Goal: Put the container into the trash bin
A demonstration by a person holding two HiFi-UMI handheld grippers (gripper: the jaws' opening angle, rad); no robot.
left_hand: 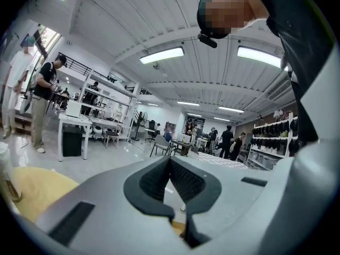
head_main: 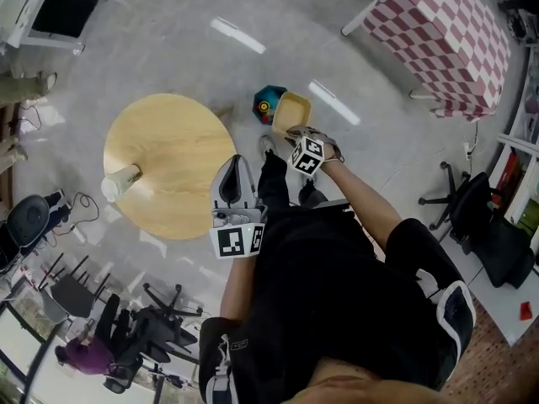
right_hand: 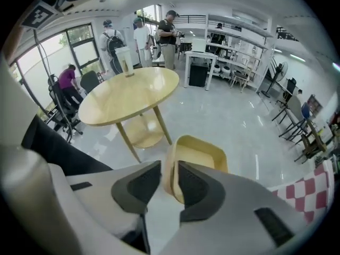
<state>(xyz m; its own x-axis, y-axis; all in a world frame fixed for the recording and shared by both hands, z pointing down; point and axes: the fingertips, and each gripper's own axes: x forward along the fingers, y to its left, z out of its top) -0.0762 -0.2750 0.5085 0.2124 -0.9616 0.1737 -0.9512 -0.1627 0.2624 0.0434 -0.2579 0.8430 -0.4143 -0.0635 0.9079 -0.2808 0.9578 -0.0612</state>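
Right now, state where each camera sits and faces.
Head view: on the person's head, steeply down on table, container, left gripper, right gripper, torso.
Left gripper view: on that gripper, level across the room; jaws together, torso upper right.
Right gripper view: on that gripper, downward; container wall between jaws, leg at left.
Shared: head and right gripper views show table, cup, container.

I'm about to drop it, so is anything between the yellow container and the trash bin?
Nothing visible does. The yellow container, between the jaws of the right gripper, hangs right beside the trash bin on the floor, overlapping its edge in the head view.
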